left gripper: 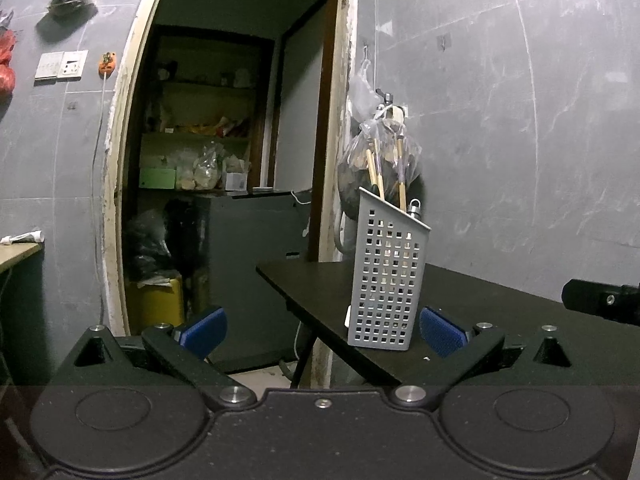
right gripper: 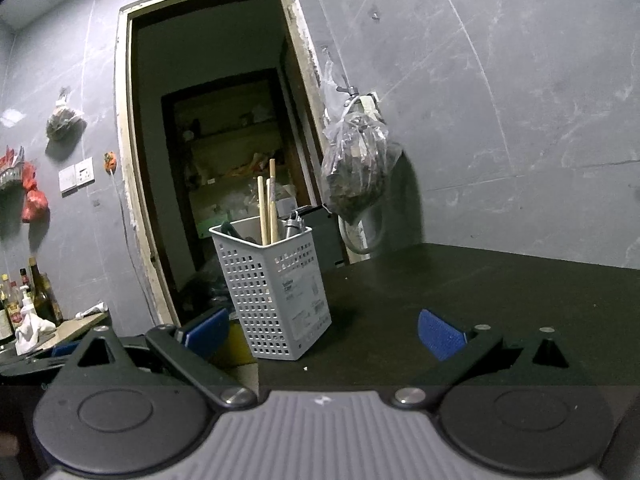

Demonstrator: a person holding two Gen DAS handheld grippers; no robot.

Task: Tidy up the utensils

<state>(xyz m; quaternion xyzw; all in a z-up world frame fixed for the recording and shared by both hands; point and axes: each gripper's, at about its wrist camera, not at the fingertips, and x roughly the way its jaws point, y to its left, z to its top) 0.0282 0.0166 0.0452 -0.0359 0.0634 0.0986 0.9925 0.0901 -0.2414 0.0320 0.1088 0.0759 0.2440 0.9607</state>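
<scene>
Utensils: wooden chopsticks (right gripper: pixel 267 210) and a metal-handled piece (right gripper: pixel 293 227) upright inside the holder.
Left gripper (left gripper: pixel 322 332): blue pads (left gripper: pixel 204 330) spread wide, empty; right pad just beside the holder's base.
Right gripper (right gripper: pixel 322 332): blue pads (right gripper: pixel 440 334) spread wide, gripping nothing.
Holder (right gripper: pixel 276 292): white perforated basket, straight ahead of the left gripper, ahead and left of the right one, near the table's corner.
Table (right gripper: pixel 480 300): dark top beneath both tools.
Beyond: plastic bag (right gripper: pixel 358 164) hung on the grey wall behind the holder; open doorway (left gripper: pixel 224 140) further left.
</scene>
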